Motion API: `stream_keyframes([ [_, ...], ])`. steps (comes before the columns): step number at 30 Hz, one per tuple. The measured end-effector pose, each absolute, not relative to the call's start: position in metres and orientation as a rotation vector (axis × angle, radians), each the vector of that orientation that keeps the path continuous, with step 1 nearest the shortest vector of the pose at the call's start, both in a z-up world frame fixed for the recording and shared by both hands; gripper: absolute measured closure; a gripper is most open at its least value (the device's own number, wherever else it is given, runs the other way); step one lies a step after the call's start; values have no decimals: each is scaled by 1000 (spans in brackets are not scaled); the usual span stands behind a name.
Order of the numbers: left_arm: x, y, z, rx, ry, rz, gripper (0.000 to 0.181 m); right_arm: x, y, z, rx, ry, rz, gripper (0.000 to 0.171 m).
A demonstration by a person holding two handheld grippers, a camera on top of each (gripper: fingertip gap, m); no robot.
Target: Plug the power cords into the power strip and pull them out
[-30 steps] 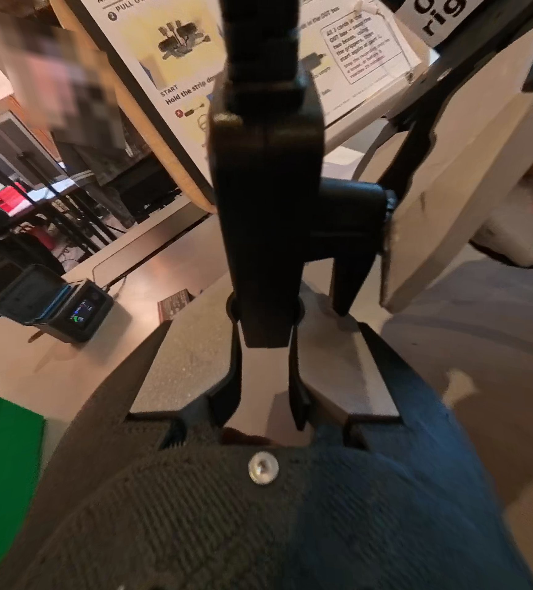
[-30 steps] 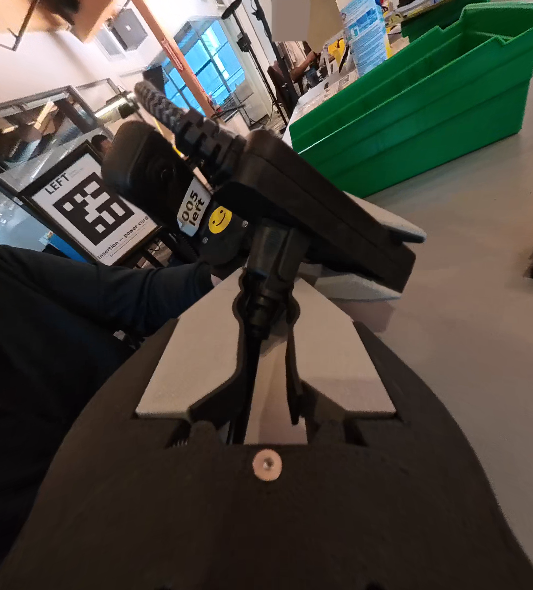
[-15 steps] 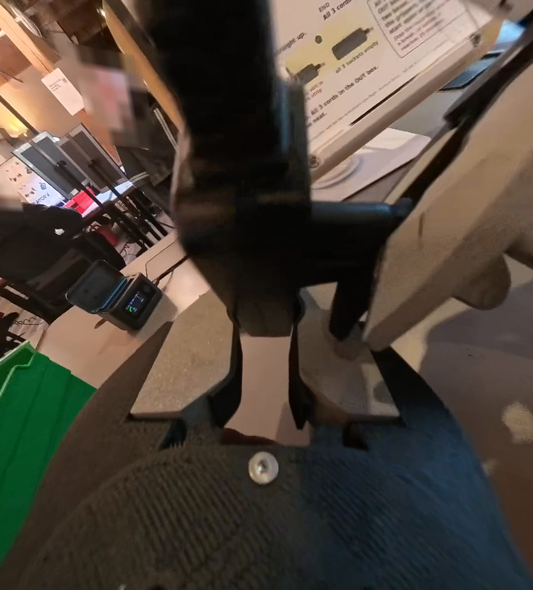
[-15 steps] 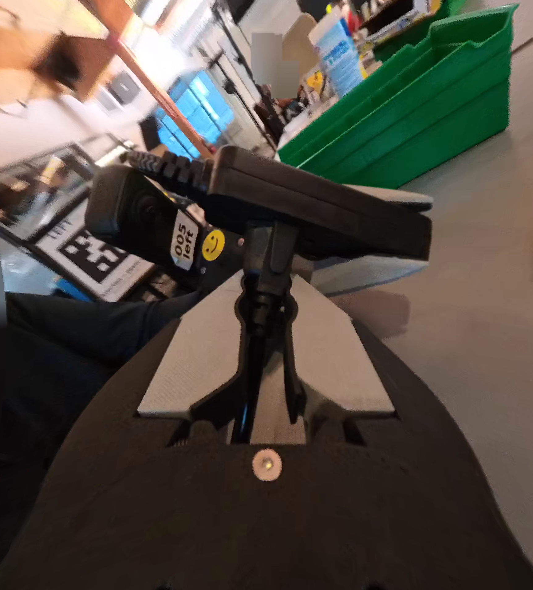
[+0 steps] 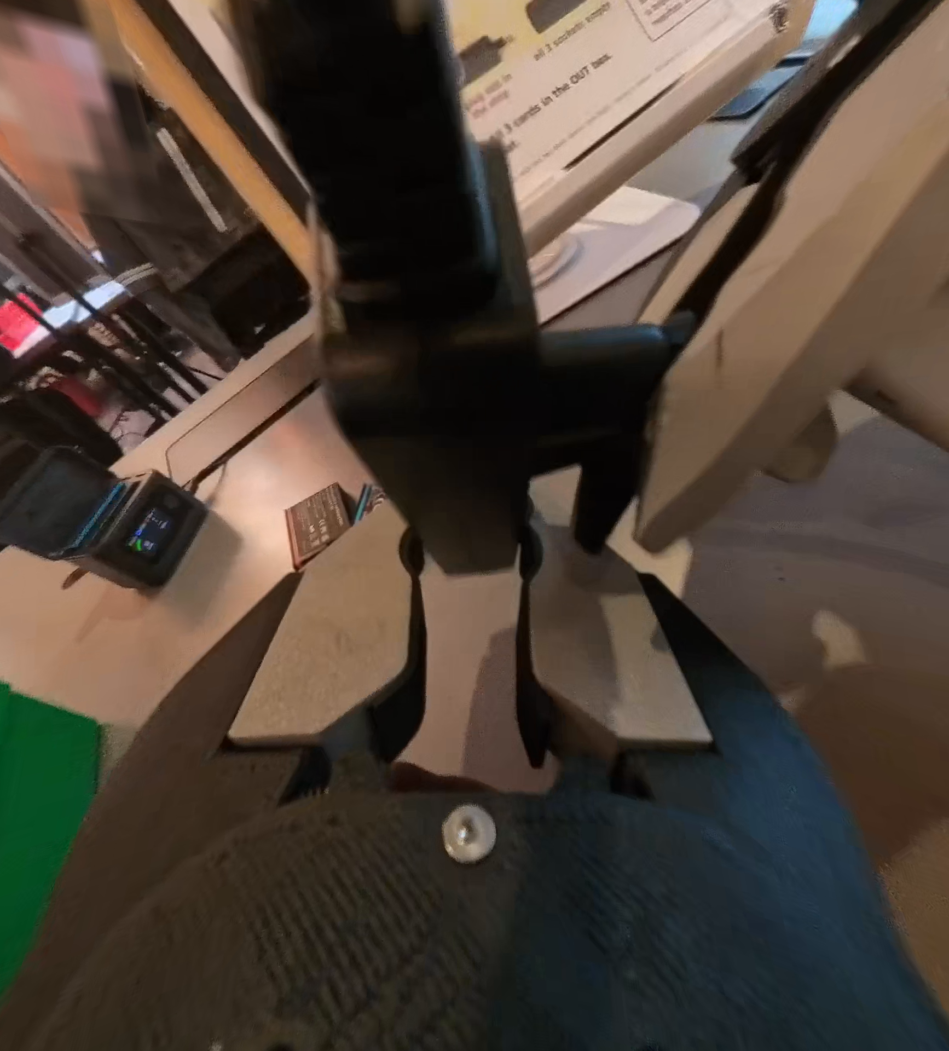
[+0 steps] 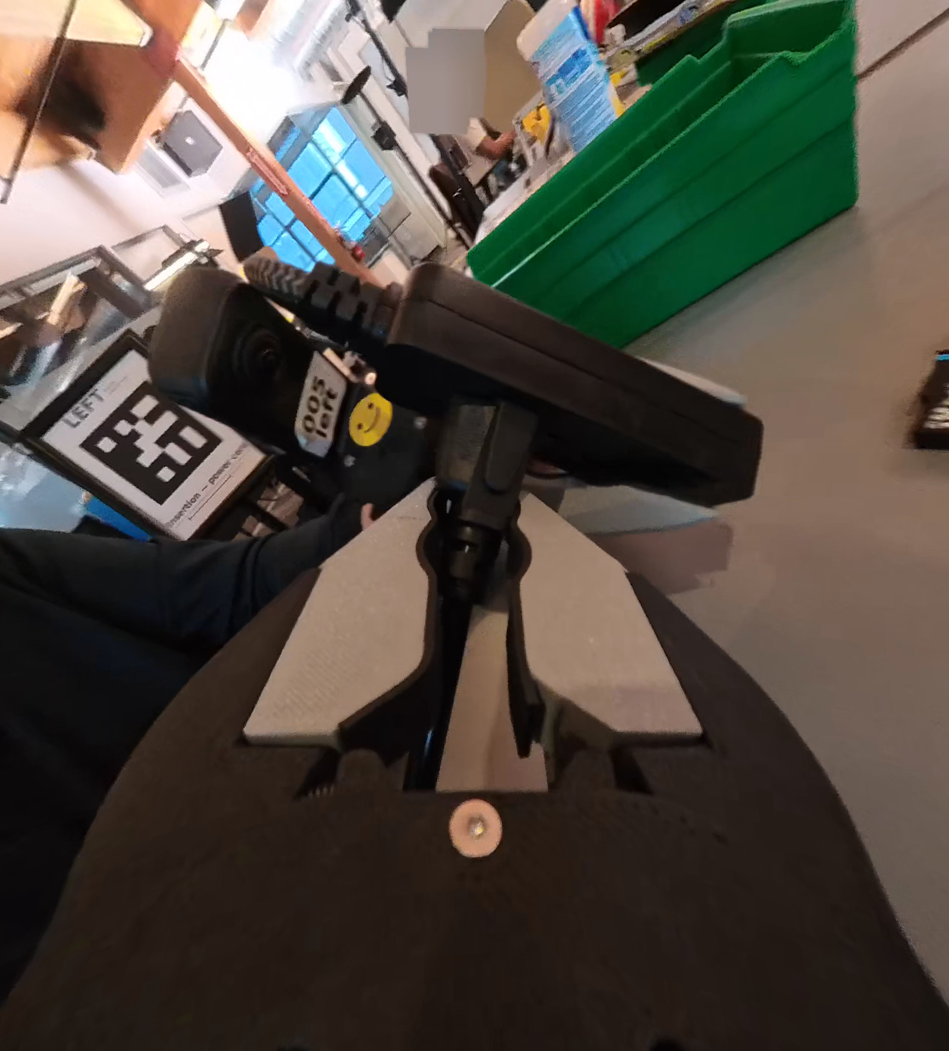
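- Frame centre: left gripper (image 5: 469,546) clamps one end of a long black plastic power strip (image 5: 432,352).
- Right gripper (image 6: 475,546) pinches a black moulded plug (image 6: 486,455) seated in the strip's underside.

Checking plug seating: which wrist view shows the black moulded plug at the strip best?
Right wrist view. The black moulded plug sits sharp between the right gripper fingers, its head against the flat black power strip. Left wrist view shows the plug only blurred, side-on, partly hidden by the right gripper's grey finger.
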State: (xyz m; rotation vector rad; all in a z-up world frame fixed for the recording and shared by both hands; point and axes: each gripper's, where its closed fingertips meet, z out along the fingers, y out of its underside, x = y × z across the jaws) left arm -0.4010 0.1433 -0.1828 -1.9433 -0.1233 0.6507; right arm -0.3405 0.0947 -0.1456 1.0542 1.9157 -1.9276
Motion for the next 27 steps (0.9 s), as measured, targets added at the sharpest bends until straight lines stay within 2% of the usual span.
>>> stream_keyframes([
  [2,-393,144,-180,-1919,-92,592,149,-343,103,-149,1085,1970,-1930,154],
  [5,-380,148,-178,-1911,-46,536,126,-342,107,-147,1081,2029,-1932,154],
  [11,-358,152,-164,-1824,-53,263,104,-348,121,-151,1182,2049,-1916,154],
  [20,-353,154,-143,-1673,-148,114,105,-353,128,-161,1228,2068,-1890,154],
  [27,-357,150,-132,-1593,-201,77,119,-355,122,-168,1233,2053,-1871,154],
])
